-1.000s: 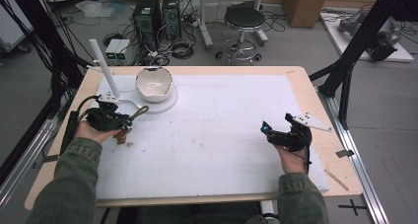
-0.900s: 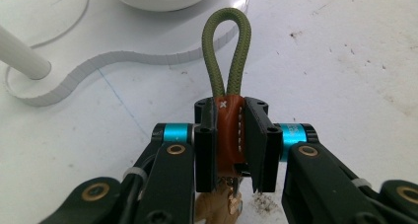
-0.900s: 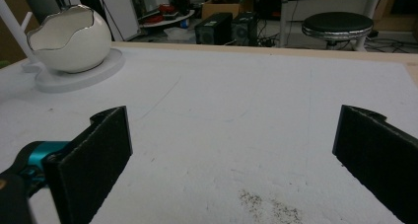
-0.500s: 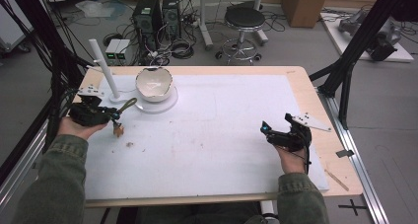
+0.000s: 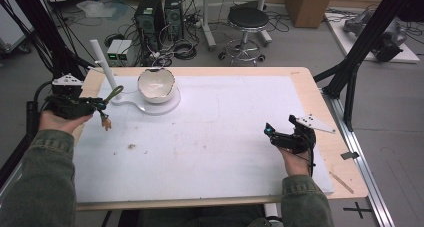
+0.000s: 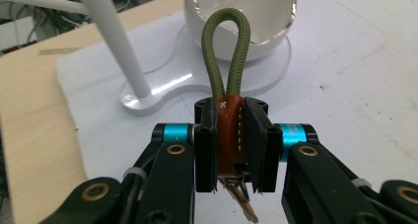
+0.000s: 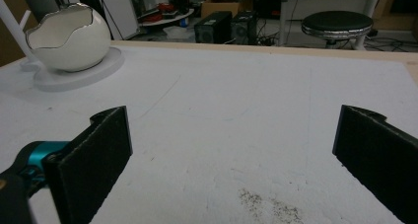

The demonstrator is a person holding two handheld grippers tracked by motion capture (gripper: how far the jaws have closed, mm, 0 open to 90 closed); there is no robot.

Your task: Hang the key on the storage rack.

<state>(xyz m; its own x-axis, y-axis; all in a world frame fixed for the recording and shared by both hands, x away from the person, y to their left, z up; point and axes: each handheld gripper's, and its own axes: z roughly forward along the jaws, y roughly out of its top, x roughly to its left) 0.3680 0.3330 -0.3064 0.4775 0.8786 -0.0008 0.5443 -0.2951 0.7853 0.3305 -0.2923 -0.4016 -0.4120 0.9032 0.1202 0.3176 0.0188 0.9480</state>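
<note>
While the right gripper (image 5: 280,135) rests where it was a second ago at the right side of the white mat (image 5: 225,132), its jaws spread wide with nothing between them, the left gripper (image 5: 97,106) has lifted and drawn back to the left edge of the table (image 5: 305,82). Its jaws are clenched on the brown leather tab of a key fob (image 6: 230,128), whose olive cord loop (image 6: 226,51) stands up above them toward the egg-shaped white bowl (image 5: 156,85). Metal bits hang below the jaws, clear of the mat. Just beyond the loop, at the far left, the bowl sits on its white stand (image 5: 150,106), beside a tilted white post (image 5: 102,62). A small brown speck (image 5: 131,147) lies on the mat near the left hand (image 5: 57,121).
</note>
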